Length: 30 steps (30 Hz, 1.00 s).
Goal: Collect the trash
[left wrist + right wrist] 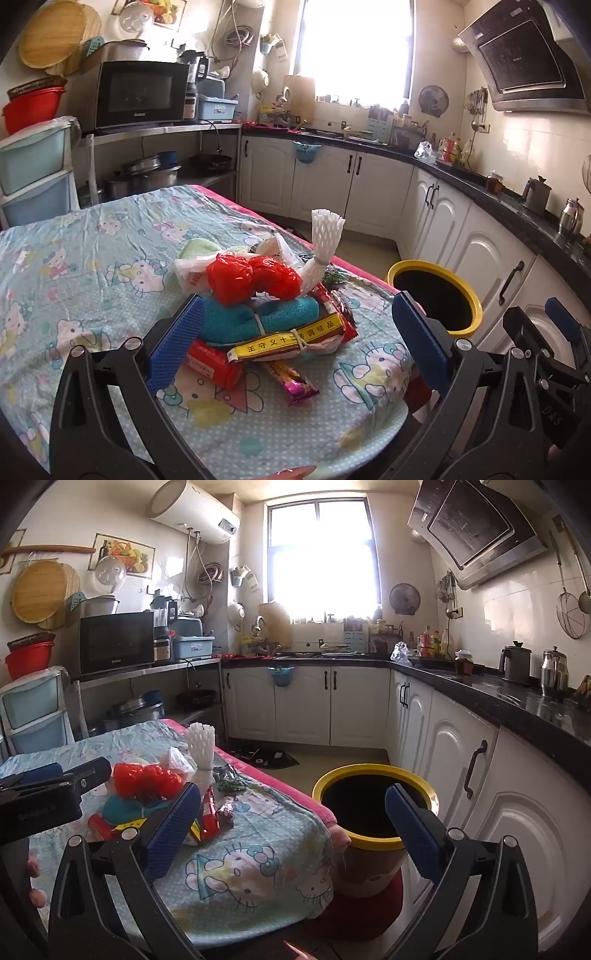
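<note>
A pile of trash sits on the table [74,266]: a crumpled red plastic bag [251,277], a white foam fruit net [325,236], a teal cloth [258,317], a yellow-labelled seasoning packet [291,338], a red packet [214,363] and a pink snack wrapper [295,384]. My left gripper [295,339] is open, just short of the pile, its jaws either side of it. My right gripper [295,823] is open and empty, in front of the yellow-rimmed trash bin [373,805]. The pile also shows in the right wrist view [147,779], with the left gripper beside it [48,786].
The bin [439,299] stands on the floor at the table's right edge. White cabinets [461,760] and a dark counter [517,698] run along the right and back. A shelf with a microwave [140,94] and plastic drawers [33,173] stands left.
</note>
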Available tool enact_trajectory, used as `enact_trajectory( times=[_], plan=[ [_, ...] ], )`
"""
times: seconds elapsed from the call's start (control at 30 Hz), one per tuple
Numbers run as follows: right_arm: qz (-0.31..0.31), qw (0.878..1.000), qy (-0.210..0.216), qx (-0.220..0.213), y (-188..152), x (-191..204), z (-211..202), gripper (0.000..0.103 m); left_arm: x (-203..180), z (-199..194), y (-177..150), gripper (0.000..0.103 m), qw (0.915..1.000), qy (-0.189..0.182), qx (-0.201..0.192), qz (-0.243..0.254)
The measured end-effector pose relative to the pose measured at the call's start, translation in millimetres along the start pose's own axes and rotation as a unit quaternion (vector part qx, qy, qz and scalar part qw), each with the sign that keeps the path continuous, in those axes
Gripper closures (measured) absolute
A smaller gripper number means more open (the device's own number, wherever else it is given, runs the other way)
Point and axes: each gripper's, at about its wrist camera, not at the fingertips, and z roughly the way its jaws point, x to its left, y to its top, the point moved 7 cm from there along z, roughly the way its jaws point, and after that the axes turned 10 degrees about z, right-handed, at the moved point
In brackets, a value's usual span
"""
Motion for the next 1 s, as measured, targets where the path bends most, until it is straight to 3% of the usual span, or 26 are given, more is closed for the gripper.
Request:
enact_trajectory(
  times=[1.0],
  plan=[
    [0.000, 1.000, 0.004, -0.003, 5, 0, -1, 0.006, 0, -5, 8, 0.010, 1.0000, 0.003, -0.008, 0.002]
  ],
)
